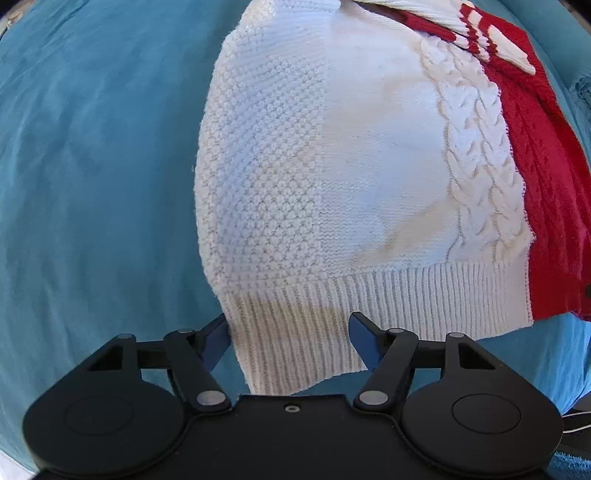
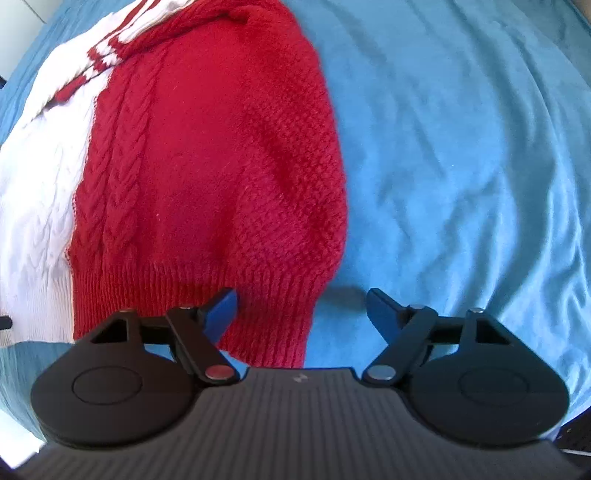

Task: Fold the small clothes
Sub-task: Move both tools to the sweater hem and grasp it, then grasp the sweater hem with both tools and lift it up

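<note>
A small knit sweater, half white (image 1: 332, 166) and half red (image 2: 207, 166), lies flat on a blue cloth (image 1: 92, 166). Its sides look folded in. My left gripper (image 1: 288, 334) is open, its jaws either side of the white ribbed hem's left corner (image 1: 295, 332). My right gripper (image 2: 303, 310) is open, its jaws around the red ribbed hem's right corner (image 2: 273, 314). The red half also shows at the right of the left wrist view (image 1: 539, 192). The white half shows at the left of the right wrist view (image 2: 37, 184).
The blue cloth (image 2: 461, 166) covers the surface all around the sweater, with soft wrinkles. The striped red and white collar (image 1: 487, 33) lies at the far end.
</note>
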A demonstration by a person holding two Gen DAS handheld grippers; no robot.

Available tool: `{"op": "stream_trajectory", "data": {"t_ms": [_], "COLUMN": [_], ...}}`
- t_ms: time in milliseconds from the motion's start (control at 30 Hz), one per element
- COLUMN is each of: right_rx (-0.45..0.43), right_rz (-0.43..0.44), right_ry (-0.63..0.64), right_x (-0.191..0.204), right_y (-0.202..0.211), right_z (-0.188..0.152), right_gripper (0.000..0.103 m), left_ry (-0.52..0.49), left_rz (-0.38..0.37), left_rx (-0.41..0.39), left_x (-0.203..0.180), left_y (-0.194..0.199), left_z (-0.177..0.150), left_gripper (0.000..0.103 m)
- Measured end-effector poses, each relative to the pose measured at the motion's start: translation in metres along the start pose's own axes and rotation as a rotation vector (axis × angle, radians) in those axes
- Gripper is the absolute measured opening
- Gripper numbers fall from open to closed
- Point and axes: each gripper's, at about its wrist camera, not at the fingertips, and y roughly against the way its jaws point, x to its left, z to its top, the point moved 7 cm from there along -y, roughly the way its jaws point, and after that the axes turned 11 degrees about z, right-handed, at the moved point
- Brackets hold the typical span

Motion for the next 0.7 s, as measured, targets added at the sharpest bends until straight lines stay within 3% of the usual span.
{"op": "stream_trajectory", "data": {"t_ms": [133,267,467,533,667,700], "right_rx": [0.003,0.009,0.001,-0.002,0.02,0.024], "right_rz": [0.01,0.017,0.044,0.056,0.087,0.1], "right_ry": [-0.012,-0.015,-0.062,-0.075,-0.085,-0.082], "right_x": [0.0,0.003,0.003,0.004,0.01,0.012], "right_y": [-0.003,-0.01,-0.01,-0.009,-0.01,-0.01], "right_z": [0.0,0.001,-0.001,-0.002,0.0,0.002], "right_gripper": [0.088,0.083,0.071,0.062,0.041,0.03], "left_ry": [0.03,0.065,0.12,0.128,0.132,0.136], "left_rz": [-0.012,-0.02,-0.04,-0.03,-0.035,-0.041], "left_rx": [0.0,0.011,0.029,0.028,0.025,0.023], "left_x": [0.002,0.012,0.02,0.02,0.017,0.016], "left_y": [-0.001,-0.003,0.003,0.005,0.011,0.013], "left_z": [0.001,-0.001,-0.005,-0.005,0.0,0.001], "left_gripper": [0.06,0.058,0.029,0.014,0.011,0.011]}}
